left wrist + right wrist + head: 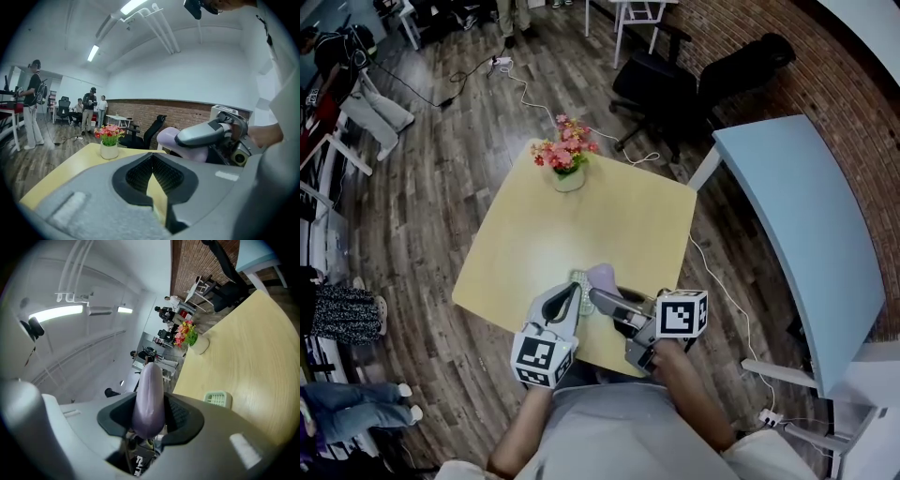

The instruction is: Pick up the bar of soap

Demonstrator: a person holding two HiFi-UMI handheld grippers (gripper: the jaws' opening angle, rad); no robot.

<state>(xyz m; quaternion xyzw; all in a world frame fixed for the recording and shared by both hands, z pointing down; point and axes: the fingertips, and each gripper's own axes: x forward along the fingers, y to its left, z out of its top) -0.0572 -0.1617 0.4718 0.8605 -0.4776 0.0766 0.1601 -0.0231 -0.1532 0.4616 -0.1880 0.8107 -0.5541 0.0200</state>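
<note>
The bar of soap (603, 275) is a pale lilac oval, held above the near edge of the yellow table (609, 220). My right gripper (598, 293) is shut on it; in the right gripper view the soap (149, 394) stands on edge between the dark pads, its lower end hidden by them. From the left gripper view the soap (169, 138) shows under the right gripper's grey finger (206, 133). My left gripper (573, 290) sits just left of the soap, jaws together with nothing held (152, 161).
A pale green slotted soap dish (578, 281) (216, 398) lies on the table by the grippers. A white pot of pink flowers (567, 161) (109, 140) stands at the table's far edge. A black office chair (661, 84) and a light blue table (806, 234) are off to the right.
</note>
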